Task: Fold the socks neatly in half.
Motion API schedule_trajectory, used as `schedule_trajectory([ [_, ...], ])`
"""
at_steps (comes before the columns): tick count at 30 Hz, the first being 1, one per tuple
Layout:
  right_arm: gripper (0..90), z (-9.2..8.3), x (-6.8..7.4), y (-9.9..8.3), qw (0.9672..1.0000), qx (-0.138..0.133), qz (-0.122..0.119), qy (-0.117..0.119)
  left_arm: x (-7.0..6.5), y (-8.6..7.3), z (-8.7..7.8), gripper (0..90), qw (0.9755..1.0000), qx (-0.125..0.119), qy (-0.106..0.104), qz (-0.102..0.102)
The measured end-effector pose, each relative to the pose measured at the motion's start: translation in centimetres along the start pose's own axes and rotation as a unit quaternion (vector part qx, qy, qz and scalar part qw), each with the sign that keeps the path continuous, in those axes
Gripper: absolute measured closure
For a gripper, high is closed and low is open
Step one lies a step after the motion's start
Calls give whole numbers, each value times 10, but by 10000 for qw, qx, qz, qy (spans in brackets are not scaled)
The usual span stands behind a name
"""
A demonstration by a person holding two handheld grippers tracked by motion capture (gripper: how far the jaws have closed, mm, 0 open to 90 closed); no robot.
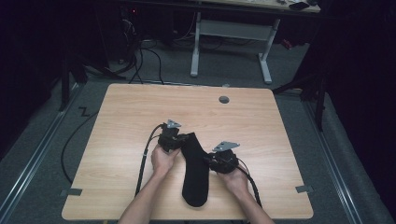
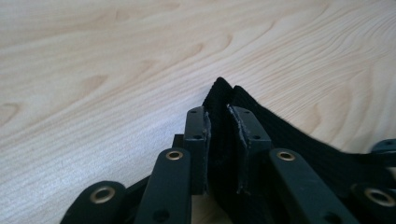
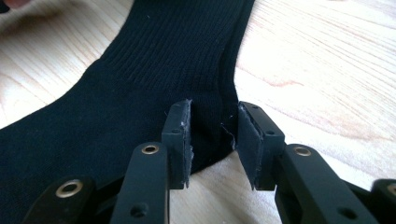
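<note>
A light wooden rectangular table (image 1: pixel 140 107) fills the frame centre, with a round grey cable grommet (image 1: pixel 224 99) near its upper edge. A white metal desk frame (image 1: pixel 231 42) stands on grey carpet (image 1: pixel 46 154) at upper centre.

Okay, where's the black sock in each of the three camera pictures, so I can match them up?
High view: the black sock lies lengthwise on the near middle of the table, between the two hands.
Left gripper view: its ribbed edge sits low at centre, between the jaws.
Right gripper view: it runs from top centre to lower left, one edge between the jaws.
Shared landmark: the light wooden table.
</note>
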State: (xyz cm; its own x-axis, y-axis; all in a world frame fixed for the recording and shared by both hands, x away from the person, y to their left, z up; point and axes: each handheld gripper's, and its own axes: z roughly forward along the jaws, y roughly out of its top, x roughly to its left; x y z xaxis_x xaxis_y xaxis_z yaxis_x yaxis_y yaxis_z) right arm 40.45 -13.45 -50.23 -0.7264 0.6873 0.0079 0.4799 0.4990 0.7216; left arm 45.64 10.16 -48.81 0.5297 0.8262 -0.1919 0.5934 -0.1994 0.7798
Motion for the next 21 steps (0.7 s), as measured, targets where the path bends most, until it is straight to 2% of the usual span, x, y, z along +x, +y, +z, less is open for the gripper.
schedule_trajectory([
  [7, 654, 5, -2, 5, 10000, 0, -10, -15, -1, 5, -15, 775, 9994, -238, -231, 113],
  [8, 655, 6, -2, 5, 10000, -18, -7, -22, -1, 6, -20, 776, 9988, -348, -321, 80],
  [12, 654, 8, -3, 6, 10000, -49, 13, -53, -1, 8, -28, 775, 9975, -523, -469, 59],
  [16, 652, 10, -3, 10, 9999, -18, 12, -105, -3, 11, -31, 774, 9972, -544, -513, 50],
  [18, 650, 12, -4, 12, 9999, -18, 3, -133, -6, 16, -32, 773, 9973, -492, -517, 188],
  [21, 645, 14, -4, 14, 9999, -23, 38, -167, -9, 24, -33, 773, 9967, -513, -567, 263],
])
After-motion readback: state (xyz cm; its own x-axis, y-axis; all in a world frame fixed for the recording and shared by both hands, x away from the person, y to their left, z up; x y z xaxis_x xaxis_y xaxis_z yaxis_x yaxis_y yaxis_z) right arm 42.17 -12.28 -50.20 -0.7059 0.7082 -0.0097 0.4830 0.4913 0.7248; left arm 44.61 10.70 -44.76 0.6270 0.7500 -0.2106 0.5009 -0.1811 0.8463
